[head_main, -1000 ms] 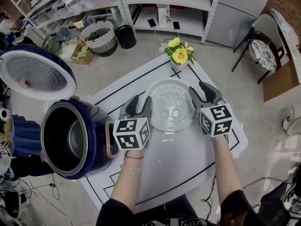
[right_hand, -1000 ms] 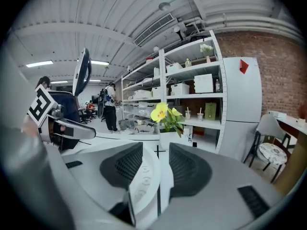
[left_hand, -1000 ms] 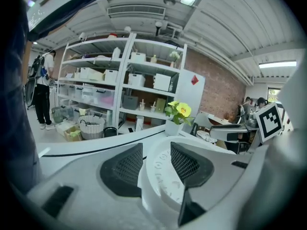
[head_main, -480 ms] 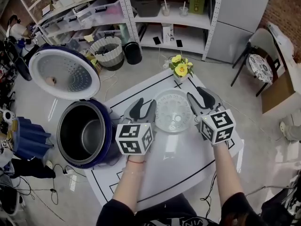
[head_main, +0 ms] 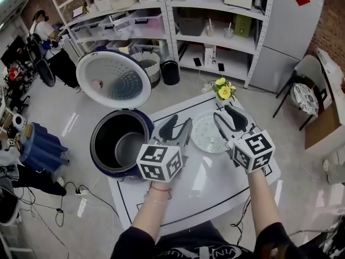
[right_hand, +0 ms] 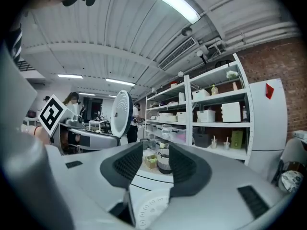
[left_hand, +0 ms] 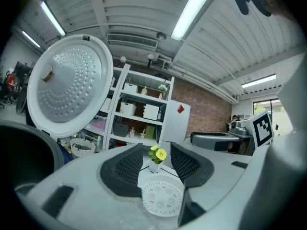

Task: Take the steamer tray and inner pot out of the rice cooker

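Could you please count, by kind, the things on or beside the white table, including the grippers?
Rice cooker: 1
Inner pot: 1
Steamer tray: 1
Flower vase: 1
Grippers: 2, the left gripper and the right gripper
Total: 6

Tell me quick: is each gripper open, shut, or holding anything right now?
Left gripper: open, holding nothing.
Right gripper: open, holding nothing.
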Available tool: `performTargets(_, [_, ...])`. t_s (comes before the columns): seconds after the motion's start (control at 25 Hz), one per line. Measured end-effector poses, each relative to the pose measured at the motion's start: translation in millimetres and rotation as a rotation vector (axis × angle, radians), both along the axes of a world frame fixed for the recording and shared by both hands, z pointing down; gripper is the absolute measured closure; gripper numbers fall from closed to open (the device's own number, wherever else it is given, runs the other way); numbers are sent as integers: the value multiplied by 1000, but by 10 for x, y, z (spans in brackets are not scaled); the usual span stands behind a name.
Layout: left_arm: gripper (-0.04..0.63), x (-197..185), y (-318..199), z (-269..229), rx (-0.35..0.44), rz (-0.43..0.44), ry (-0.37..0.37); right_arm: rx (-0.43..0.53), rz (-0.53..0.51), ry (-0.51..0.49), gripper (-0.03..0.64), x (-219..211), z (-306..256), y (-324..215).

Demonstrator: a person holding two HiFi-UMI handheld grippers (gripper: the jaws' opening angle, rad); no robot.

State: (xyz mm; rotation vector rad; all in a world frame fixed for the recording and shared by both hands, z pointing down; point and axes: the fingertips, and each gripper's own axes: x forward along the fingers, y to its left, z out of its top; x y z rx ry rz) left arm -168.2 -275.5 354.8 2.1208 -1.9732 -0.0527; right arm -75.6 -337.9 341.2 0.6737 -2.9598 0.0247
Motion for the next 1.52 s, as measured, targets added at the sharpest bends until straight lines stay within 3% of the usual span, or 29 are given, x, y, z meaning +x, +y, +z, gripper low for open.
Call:
performTargets(0.4, [442,-502,637,-429,54,-102,-12,27,-132,-30,456,-594,-324,509])
performTargets(1.08, [442,-1767,1941,-448,7,-442,-56,-48,-348,49,456,-1873,-98,1319])
performTargets(1.52, [442,-2230,2478,-88,-64,-581,-37,-259,-350,203,407,-2127,494,1416])
